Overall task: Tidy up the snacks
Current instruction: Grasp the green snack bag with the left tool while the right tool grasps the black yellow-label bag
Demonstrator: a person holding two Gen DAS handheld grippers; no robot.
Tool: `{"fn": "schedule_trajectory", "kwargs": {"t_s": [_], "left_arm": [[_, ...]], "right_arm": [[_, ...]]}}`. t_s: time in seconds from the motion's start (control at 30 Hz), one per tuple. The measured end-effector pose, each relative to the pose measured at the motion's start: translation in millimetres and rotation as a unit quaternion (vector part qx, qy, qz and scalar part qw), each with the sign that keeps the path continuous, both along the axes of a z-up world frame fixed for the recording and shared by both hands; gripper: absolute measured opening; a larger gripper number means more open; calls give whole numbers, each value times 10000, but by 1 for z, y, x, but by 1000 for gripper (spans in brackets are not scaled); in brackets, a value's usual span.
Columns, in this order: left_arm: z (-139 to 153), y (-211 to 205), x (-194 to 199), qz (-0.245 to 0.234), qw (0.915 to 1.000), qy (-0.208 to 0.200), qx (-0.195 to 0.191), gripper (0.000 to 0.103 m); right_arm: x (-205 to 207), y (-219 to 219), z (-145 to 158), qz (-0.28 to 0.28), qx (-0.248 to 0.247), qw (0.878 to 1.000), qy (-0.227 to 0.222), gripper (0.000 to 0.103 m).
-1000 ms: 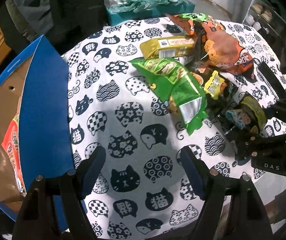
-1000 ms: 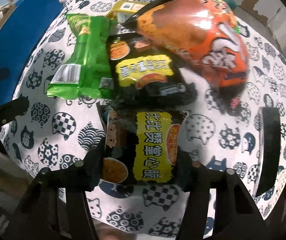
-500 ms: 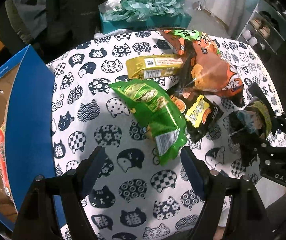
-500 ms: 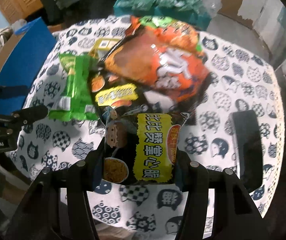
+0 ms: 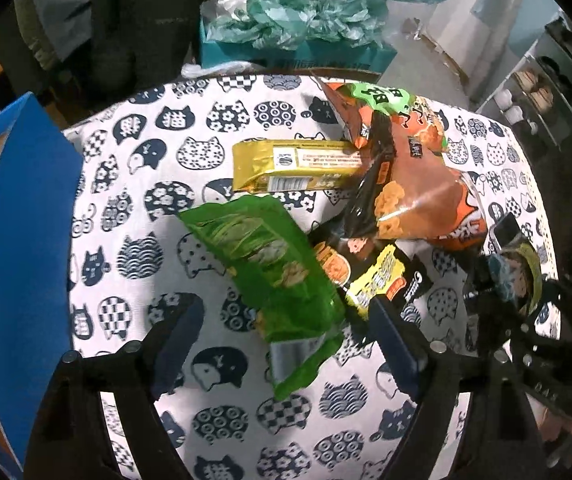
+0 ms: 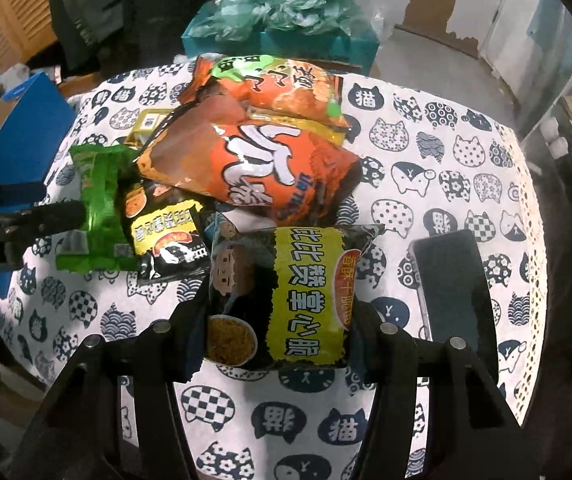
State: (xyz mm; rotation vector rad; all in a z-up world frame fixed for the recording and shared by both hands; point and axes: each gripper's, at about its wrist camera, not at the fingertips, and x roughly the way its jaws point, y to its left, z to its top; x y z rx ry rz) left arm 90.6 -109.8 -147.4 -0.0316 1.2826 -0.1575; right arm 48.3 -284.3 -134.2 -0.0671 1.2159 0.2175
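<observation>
- Blue cardboard box: far left of the left gripper, its flap raised beside the cat-print tablecloth.
- Left gripper: fingers spread wide and gripping nothing; the lower end of the green snack bag lies on the cloth between its tips.
- Gold packet: ahead of the left gripper, beyond the green bag, its right end tucked under the orange chip bag.
- Small black-and-yellow packet: just inside the left gripper's right finger, touching the green bag.
- Right gripper: fingers pinching the sides of a black-and-yellow noodle snack bag, held in front of the snack pile.
- Dark phone: flat on the cloth, just right of the right gripper.
</observation>
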Motion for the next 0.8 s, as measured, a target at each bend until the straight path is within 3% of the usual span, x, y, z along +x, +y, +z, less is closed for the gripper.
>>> {"fn": "schedule_trajectory", "kwargs": {"t_s": [0.17,0.37,0.43,0.53,0.8], "left_arm": [[-18,-9,14,87,9997,223,70,86],[-33,-8,21,69,9996,191,183,85],[-34,-4,20,84,9996,156,201,66],[-37,3,19,95,9997,210,62,45],[-28,10,6,-38,9997,68,253,37]], "right_arm": [[2,-5,-6,1,19,10000,69,56],[3,-6,-10,2,44,10000,88,56],[4,-7,-11,1,48,9999,98,56],[5,-5,-11,14,58,9999,90,56],[4,6,-3,158,46,9999,-8,56]]}}
